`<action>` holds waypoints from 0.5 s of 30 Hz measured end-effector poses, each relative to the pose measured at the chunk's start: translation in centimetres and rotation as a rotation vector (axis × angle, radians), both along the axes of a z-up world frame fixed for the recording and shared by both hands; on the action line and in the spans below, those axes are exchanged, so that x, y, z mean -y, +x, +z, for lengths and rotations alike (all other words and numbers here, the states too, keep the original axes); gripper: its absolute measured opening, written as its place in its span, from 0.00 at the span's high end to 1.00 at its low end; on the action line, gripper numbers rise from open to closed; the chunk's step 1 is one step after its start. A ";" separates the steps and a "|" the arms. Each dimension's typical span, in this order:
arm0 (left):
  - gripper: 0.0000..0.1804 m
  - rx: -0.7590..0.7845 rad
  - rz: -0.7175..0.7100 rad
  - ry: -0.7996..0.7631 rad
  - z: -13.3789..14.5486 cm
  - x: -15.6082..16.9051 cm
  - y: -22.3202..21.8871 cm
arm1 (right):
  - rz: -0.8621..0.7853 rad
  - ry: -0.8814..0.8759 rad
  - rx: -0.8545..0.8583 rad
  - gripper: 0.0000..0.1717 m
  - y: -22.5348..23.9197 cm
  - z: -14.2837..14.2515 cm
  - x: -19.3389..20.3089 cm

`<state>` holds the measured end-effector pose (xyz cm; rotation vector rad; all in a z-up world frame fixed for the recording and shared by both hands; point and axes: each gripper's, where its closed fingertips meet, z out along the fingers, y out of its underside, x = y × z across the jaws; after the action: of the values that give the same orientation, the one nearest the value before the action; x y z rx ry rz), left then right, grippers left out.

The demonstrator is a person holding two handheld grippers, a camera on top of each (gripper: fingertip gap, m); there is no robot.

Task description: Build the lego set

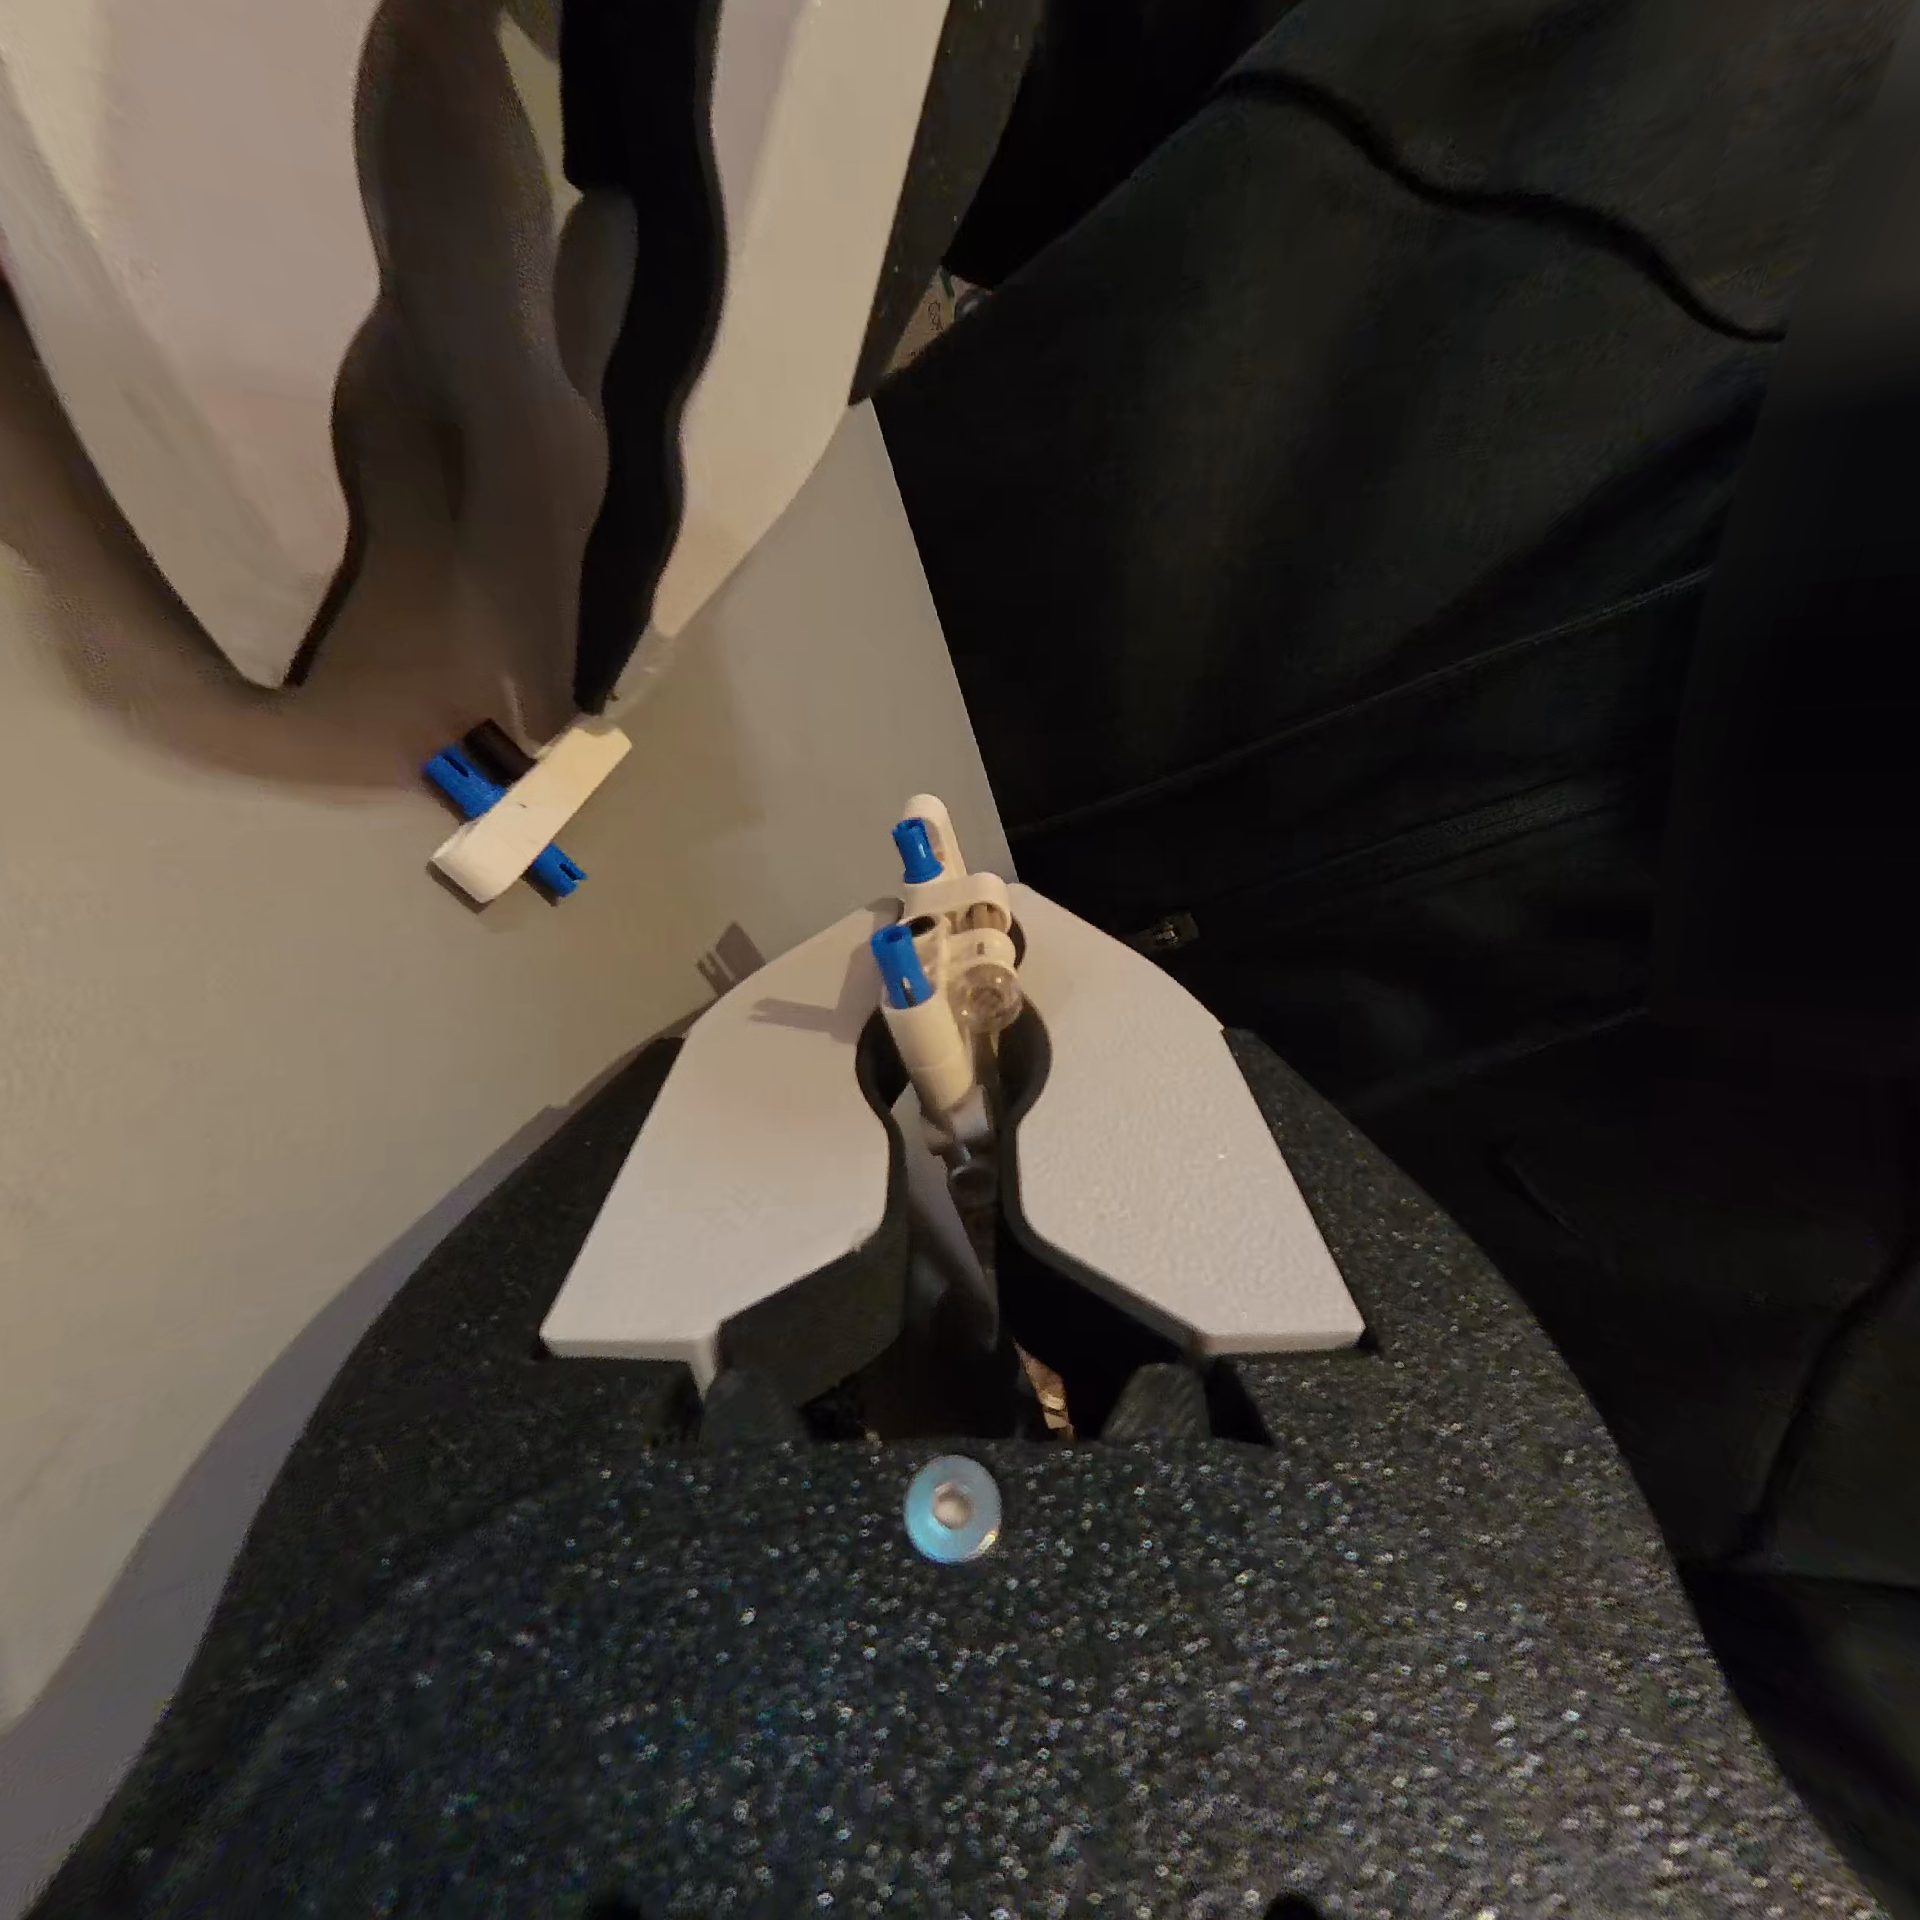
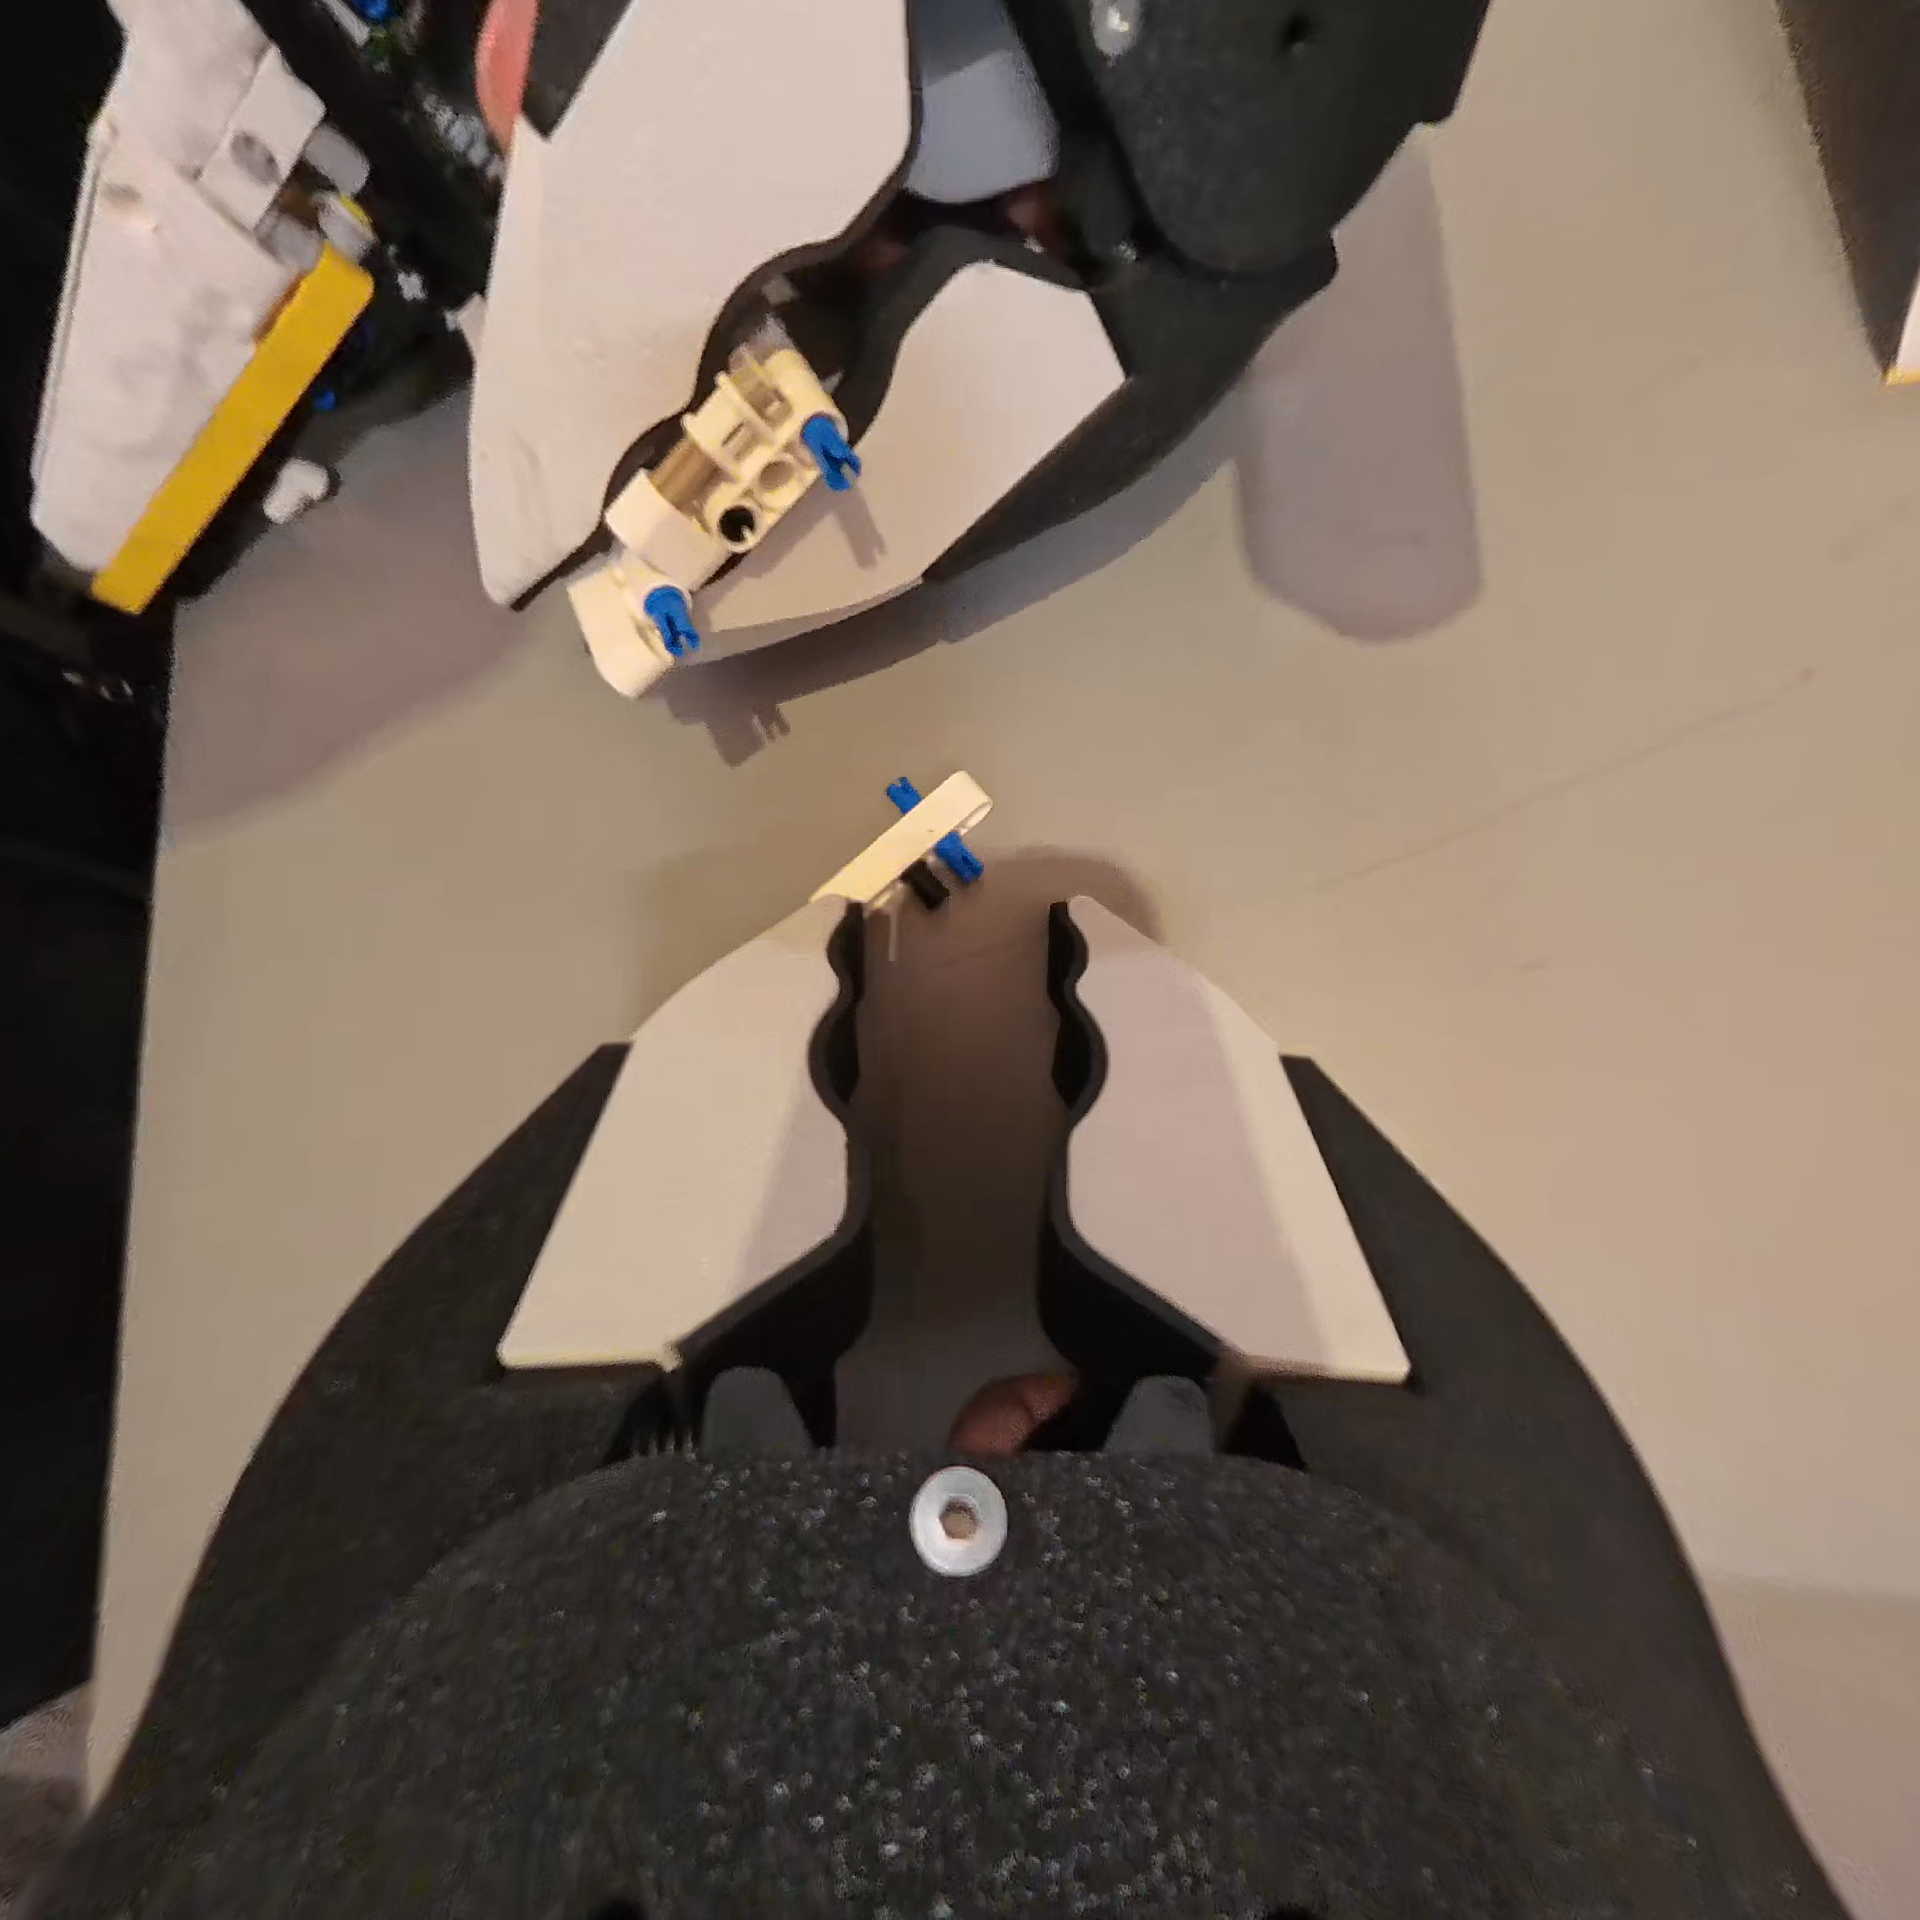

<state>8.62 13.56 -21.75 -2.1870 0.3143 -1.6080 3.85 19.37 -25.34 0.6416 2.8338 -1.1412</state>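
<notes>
A small build of white toy beams point(image 1: 940, 997) with blue pins is held in the left tongs point(image 1: 951, 1023). The left tongs are clamped on it, with one beam squeezed between the two pads. Two blue pins point(image 1: 896, 961) stick out of the build, past the tips.

A second piece, a flat white beam point(image 2: 902, 840) with a blue pin and a black pin through it, lies on the pale tabletop, near the edge next to a person's dark clothing point(image 1: 1455, 520). The right tongs point(image 2: 954, 914) are held just behind this beam. They are apart, and nothing is held in them. One fingertip point(image 2: 831, 920) is right at the end of the beam; whether it is touched cannot be told.

The two pieces are near each other but not joined.

A white box with a yellow edge point(image 2: 223, 436) is seen near the far edge of the tabletop. What is inside it cannot be told.
</notes>
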 end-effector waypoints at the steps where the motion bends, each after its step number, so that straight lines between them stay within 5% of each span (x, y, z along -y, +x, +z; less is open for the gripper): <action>1: 0.93 0.001 0.000 0.002 0.0 0.0 0.0 | -0.028 -0.013 0.015 0.80 0.1 0.1 0.0; 6: 0.94 0.011 -0.009 -0.005 0.1 0.1 0.1 | -0.277 -0.076 0.148 0.81 0.1 0.6 0.3; 15: 0.94 0.001 0.039 0.031 0.3 0.4 -0.6 | -0.509 0.107 0.080 0.85 1.4 -0.2 0.4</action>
<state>8.06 13.12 -21.44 -2.1559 0.2930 -1.5731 5.25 18.99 -25.53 1.4409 2.7519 -0.9762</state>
